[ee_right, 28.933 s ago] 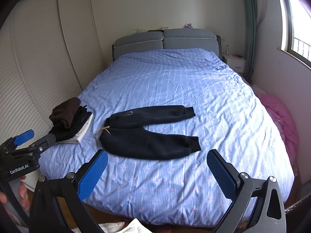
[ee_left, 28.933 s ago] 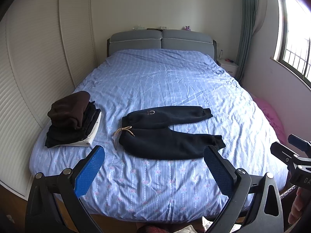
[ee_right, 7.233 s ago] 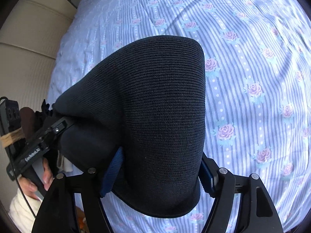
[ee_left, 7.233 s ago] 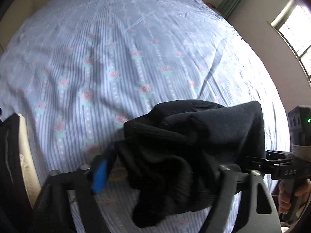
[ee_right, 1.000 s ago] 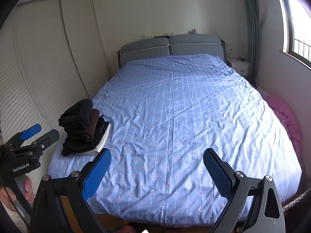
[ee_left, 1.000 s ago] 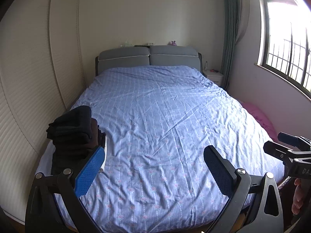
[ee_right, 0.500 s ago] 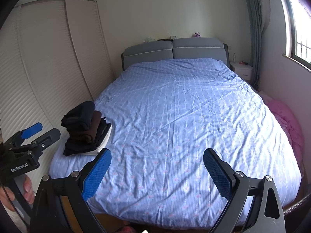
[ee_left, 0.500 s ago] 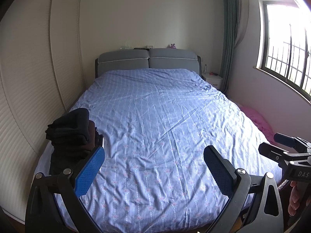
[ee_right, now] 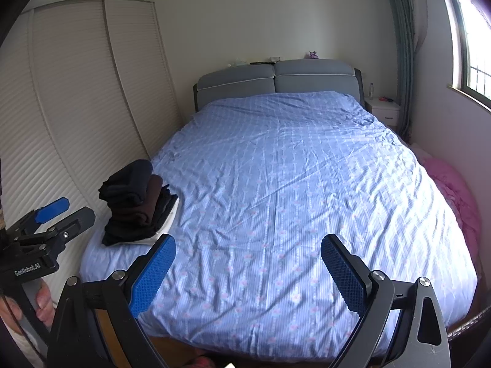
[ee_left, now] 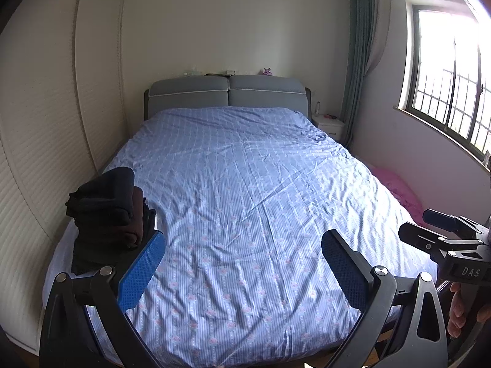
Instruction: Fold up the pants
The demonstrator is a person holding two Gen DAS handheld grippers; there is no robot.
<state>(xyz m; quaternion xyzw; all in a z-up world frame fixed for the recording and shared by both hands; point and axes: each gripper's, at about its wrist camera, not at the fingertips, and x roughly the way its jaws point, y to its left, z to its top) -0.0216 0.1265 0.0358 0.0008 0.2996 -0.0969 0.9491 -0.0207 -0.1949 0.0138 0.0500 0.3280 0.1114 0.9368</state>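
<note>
The folded black pants (ee_left: 106, 193) lie on top of a stack of folded clothes (ee_left: 107, 230) at the near left corner of the bed (ee_left: 245, 199). The pants also show in the right wrist view (ee_right: 129, 184), on the same stack (ee_right: 138, 214). My left gripper (ee_left: 242, 260) is open and empty, held back from the foot of the bed. My right gripper (ee_right: 248, 263) is open and empty too, beside it. Each gripper shows at the edge of the other's view.
The bed has a blue striped cover and a grey headboard (ee_left: 227, 92). Sliding wardrobe doors (ee_left: 46, 122) run along the left. A white nightstand (ee_left: 330, 125), a green curtain and a window (ee_left: 454, 76) are on the right. Pink bedding (ee_right: 454, 190) lies beside the bed.
Both grippers have drawn back a little from the bed and tilted up slightly. The stack with the pants has not moved.
</note>
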